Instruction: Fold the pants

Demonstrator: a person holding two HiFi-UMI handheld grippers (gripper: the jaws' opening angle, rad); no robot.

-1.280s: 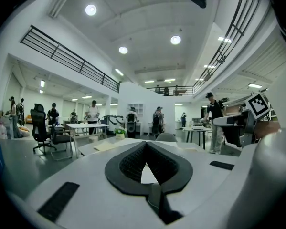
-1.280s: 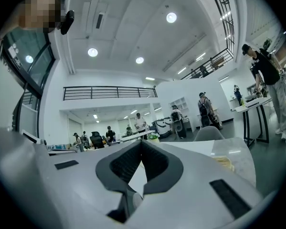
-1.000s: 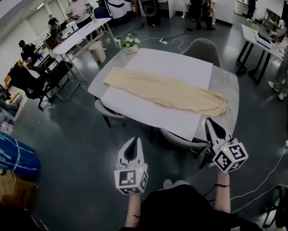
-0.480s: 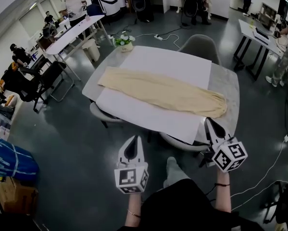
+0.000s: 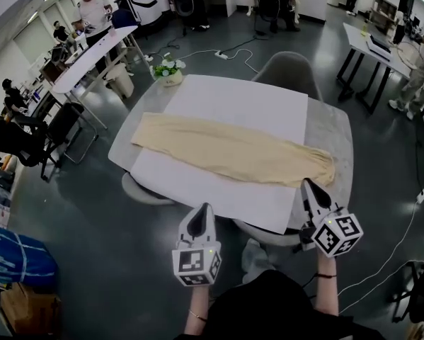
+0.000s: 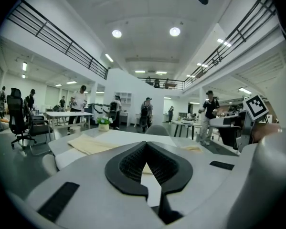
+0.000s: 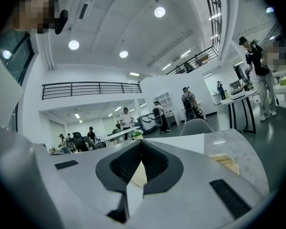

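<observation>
Grey open floor surrounds the surface (image 5: 332,122), a rounded table mostly covered by a white sheet (image 5: 247,105). The pants (image 5: 233,149) lie flat at full length across that sheet, one end near the left rim and the other, slightly bunched, close to the right rim.

We hold the left hand-held gripper (image 5: 200,210) and the right hand-held gripper (image 5: 308,185) over the floor, short of the near edge. Both have their jaws pressed together with nothing between them.

Several things could go wrong, as we judge it:
- Reaching the cloth with the jaws shut would only push and wrinkle it, so they must spread first.
- A pinch that goes too deep could catch the sheet along with the fabric and drag both.
- The bunched end sits so near the right rim that a sideways pull could tip it over the edge.
- A chair (image 5: 261,232) tucked under the near edge stands between us and the surface, and a shoe could catch on it.
- A cable (image 5: 403,236) trails on the floor to our right.

For room, bare sheet lies on both the near and far sides of the pants, enough to fold onto. A flower pot (image 5: 168,69) stands at the far left corner, well apart from the cloth. Another chair (image 5: 291,69) waits at the far side.
</observation>
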